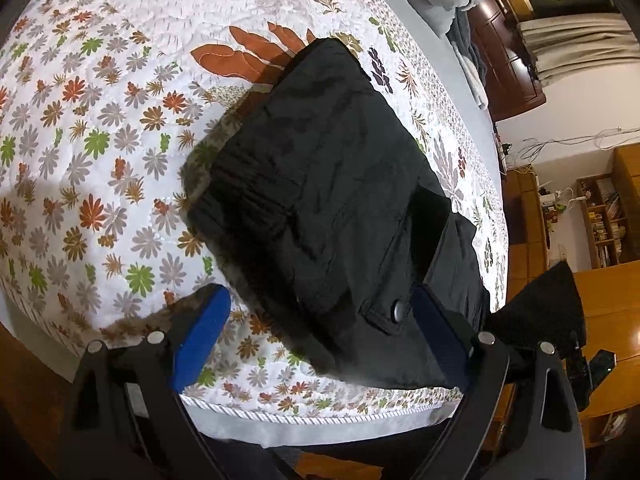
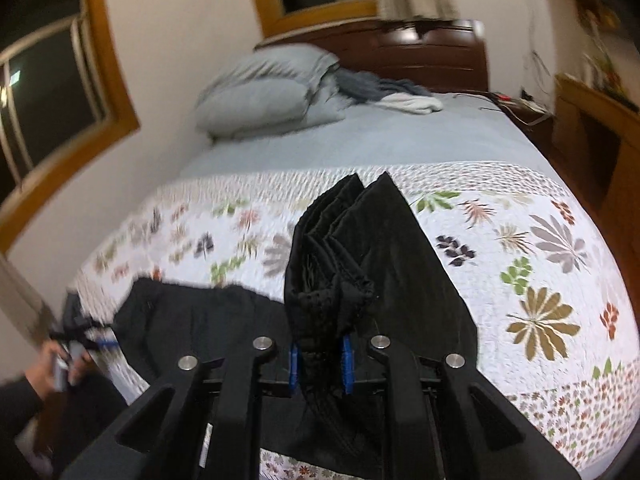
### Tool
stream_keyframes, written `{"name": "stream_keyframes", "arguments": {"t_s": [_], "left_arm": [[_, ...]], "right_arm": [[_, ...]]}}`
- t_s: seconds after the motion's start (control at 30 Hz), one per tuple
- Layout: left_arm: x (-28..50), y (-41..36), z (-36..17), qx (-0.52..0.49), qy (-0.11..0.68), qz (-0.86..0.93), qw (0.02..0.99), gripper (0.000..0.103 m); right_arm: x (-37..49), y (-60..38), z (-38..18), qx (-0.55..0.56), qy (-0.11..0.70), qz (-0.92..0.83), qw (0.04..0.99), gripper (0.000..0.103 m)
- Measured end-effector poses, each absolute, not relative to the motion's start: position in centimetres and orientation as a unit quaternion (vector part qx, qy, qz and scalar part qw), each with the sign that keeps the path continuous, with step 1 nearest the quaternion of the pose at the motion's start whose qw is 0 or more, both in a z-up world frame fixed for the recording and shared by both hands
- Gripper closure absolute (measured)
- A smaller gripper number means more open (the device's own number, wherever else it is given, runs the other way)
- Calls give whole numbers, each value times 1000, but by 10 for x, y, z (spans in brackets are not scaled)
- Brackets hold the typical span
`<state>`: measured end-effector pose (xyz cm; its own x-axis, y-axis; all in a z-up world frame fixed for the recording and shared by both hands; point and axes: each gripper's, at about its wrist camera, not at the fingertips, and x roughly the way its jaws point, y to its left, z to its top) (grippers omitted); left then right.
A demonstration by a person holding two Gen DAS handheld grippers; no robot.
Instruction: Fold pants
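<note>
Black pants (image 1: 320, 184) lie folded on the flowered quilt (image 1: 100, 140), with a snap button (image 1: 398, 309) near the bottom edge. My left gripper (image 1: 320, 336) stands open, its blue pads (image 1: 200, 340) on either side of the pants' near edge, holding nothing. In the right wrist view my right gripper (image 2: 320, 364) is shut on a bunched section of the pants (image 2: 360, 264), which rises as a raised fold ahead of the fingers. More black cloth (image 2: 200, 320) lies flat to the left. The left gripper (image 2: 96, 342) shows there, held by a hand (image 2: 56, 364).
The quilt (image 2: 540, 280) covers the foot of a bed with a grey sheet (image 2: 360, 140). A grey pillow (image 2: 264, 88) and crumpled clothes (image 2: 400, 96) lie near the dark headboard. The bed's edge (image 1: 320, 412) is close below my left gripper. Wooden shelves (image 1: 604, 220) stand to the right.
</note>
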<state>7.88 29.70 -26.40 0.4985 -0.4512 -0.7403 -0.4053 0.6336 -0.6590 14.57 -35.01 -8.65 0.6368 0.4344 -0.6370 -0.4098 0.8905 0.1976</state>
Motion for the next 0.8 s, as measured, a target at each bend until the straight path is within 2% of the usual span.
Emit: {"name": "stream_keyframes", "arguments": {"t_s": [0.3, 0.5, 0.7, 0.77, 0.8], "left_arm": [[78, 296, -266, -430, 502, -21, 750, 11], [77, 295, -268, -432, 501, -21, 750, 11], [77, 294, -268, -428, 503, -22, 751, 10], [78, 293, -268, -427, 504, -23, 751, 10], [78, 293, -268, -426, 504, -23, 751, 10]], "right_arm": [[118, -255, -158, -144, 384, 238, 880, 88], [89, -206, -203, -279, 367, 228, 857, 88], [66, -177, -244, -361, 358, 228, 830, 87], [62, -175, -250, -366, 358, 235, 826, 79], [60, -174, -253, -363, 368, 247, 820, 63]]}}
